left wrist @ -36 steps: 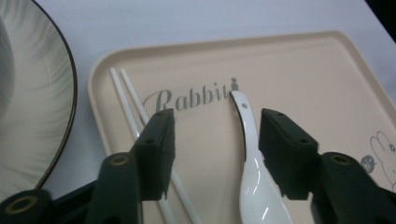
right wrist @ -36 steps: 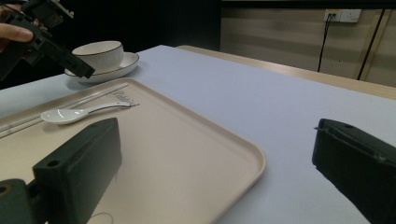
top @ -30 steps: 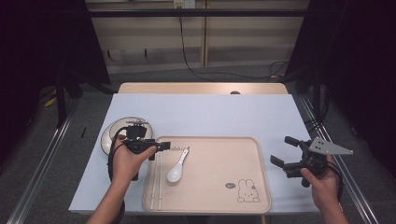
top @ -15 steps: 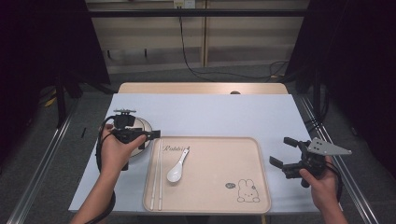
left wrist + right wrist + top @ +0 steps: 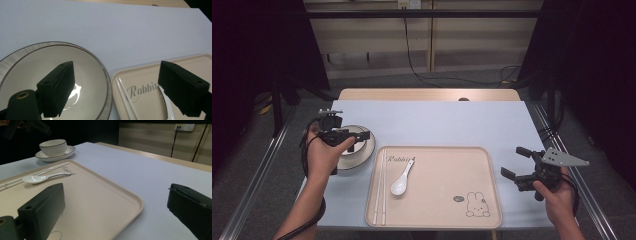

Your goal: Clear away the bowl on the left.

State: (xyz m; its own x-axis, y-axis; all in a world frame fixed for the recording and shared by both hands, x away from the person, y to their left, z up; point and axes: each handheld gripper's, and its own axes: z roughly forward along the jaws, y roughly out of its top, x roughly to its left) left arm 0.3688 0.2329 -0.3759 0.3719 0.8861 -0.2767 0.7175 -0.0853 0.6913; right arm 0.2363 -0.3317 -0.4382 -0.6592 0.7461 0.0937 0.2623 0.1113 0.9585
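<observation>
Now left claw [image 5: 362, 135] level over the bowl [image 5: 360, 150], jaws just opening, empty.

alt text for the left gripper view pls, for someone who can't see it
The left gripper hovers with its two black jaws wide open and nothing between them, above a white bowl and the corner of a beige tray. White chopsticks lie on the tray beside the word "Rabbit".

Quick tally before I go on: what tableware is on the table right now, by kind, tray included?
Tray: 1
Spoon: 1
Chopsticks: 2, one pair
Bowl: 1
Saucer under the bowl: 1
Total: 6 pieces
</observation>
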